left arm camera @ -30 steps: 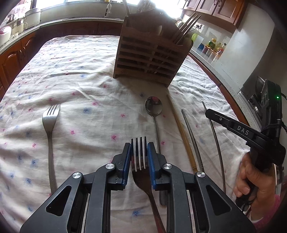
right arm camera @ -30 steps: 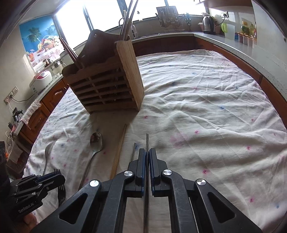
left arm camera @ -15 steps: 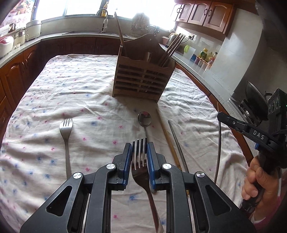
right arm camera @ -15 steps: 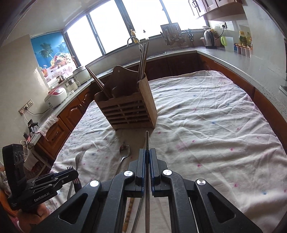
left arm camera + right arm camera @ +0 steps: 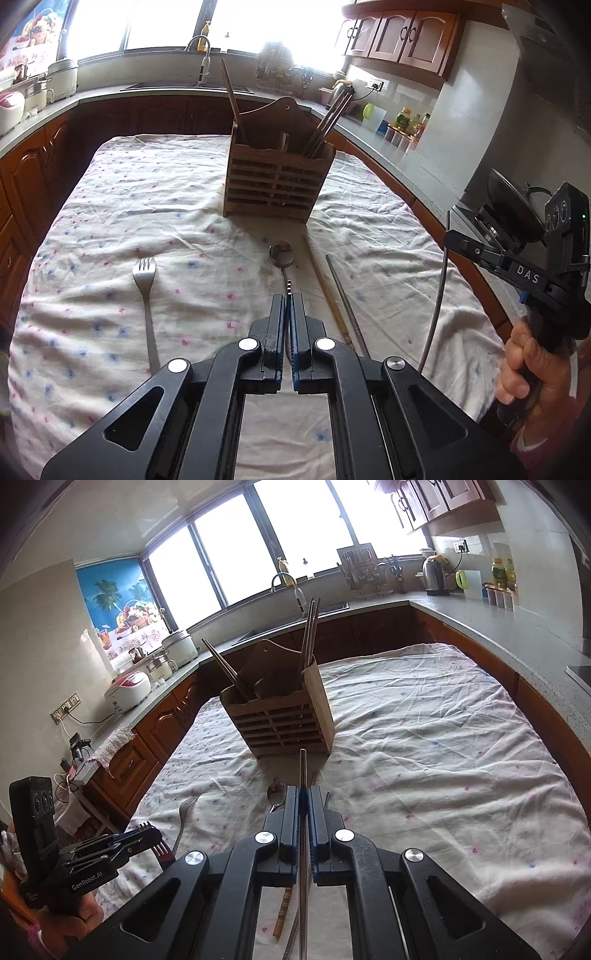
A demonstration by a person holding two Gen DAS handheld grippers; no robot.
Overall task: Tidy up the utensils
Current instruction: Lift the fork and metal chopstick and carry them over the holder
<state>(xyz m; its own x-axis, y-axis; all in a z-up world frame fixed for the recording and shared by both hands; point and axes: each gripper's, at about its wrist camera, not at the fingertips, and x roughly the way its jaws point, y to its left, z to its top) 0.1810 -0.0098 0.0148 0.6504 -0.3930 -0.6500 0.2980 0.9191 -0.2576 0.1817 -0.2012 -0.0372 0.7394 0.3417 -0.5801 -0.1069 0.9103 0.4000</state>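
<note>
The left gripper [image 5: 288, 297] is clamped on a fork [image 5: 146, 826], turned edge-on so only its tines poke past the closed tips, and held above the cloth [image 5: 147, 206]. The right gripper [image 5: 303, 788] is pinched tight on a steel chopstick [image 5: 303, 768], which points toward the wooden holder [image 5: 273, 184] standing on the cloth with chopsticks already in it. On the cloth in front of the holder lie a second fork [image 5: 146, 280], a spoon [image 5: 281, 254], a wooden chopstick [image 5: 325, 288] and another steel one [image 5: 345, 299], side by side and apart.
</note>
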